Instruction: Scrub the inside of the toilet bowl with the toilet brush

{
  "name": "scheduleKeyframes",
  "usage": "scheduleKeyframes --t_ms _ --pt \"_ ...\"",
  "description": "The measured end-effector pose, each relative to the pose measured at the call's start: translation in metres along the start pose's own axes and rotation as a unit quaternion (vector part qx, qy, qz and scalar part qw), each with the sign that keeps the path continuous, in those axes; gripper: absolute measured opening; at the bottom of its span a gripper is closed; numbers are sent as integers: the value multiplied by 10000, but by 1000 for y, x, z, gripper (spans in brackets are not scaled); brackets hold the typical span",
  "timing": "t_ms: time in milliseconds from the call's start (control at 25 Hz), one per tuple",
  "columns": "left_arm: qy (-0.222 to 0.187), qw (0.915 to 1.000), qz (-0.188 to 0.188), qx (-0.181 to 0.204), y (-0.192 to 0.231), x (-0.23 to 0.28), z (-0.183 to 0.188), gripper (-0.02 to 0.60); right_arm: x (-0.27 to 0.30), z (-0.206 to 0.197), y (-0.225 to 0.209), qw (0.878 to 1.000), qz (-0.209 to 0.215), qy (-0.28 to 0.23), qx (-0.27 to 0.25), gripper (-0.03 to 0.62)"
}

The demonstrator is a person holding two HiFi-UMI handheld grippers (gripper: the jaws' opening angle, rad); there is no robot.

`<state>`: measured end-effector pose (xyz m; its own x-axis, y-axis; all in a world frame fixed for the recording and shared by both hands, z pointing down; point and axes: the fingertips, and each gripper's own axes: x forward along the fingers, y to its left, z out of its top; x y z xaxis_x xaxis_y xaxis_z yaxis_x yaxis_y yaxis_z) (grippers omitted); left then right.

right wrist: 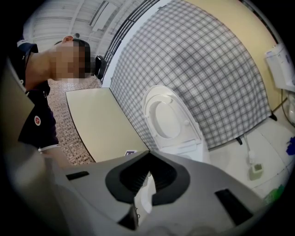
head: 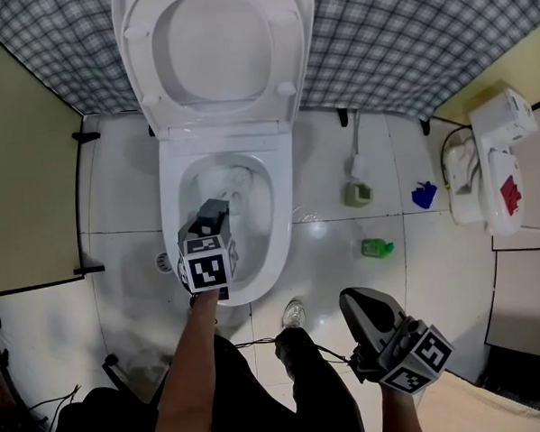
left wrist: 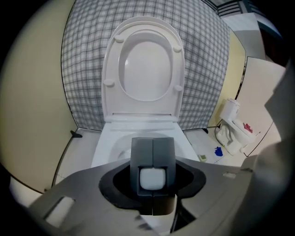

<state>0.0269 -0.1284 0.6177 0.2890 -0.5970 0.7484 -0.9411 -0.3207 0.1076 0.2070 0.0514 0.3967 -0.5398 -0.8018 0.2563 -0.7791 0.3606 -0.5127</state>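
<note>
Toilet brush (left wrist: 152,178) mostly hidden by left fingers (left wrist: 142,152), toilet lid (head: 212,51) cut off at top

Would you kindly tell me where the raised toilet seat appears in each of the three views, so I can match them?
Head view: the raised toilet seat is at top centre.
Left gripper view: the seat fills the upper centre, straight ahead.
Right gripper view: the seat is near the centre, leaning.
Shared landmark: the checked cloth behind it, seen in all three views.
</note>
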Motion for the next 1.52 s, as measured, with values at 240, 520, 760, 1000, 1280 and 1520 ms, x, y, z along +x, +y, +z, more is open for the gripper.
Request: scheduleKeyframes --t_ms 240,520,760,1000,1280,1520 --pt "-159 9977 568 328 40 -10 20 183 -1 -5 3 10000 28 48 48 0" --pt "617 9932 860 476 62 -36 -12 183 3 6 15 9999 144 -29 51 0" --pt "1352 9890 501 328 53 -57 -57 183 6 21 40 9996 258 -120 -42 0" --pt "1424 9876 117 645 45 -95 -55 183 2 38 66 9992 296 -188 -186 0" --pt "701 9932 -427 830 50 -165 7 183 8 59 112 9976 427 -374 -407 0" --pt "-65 9945 -652 823 73 -222 55 183 24 67 141 9958 605 -398 -552 0"
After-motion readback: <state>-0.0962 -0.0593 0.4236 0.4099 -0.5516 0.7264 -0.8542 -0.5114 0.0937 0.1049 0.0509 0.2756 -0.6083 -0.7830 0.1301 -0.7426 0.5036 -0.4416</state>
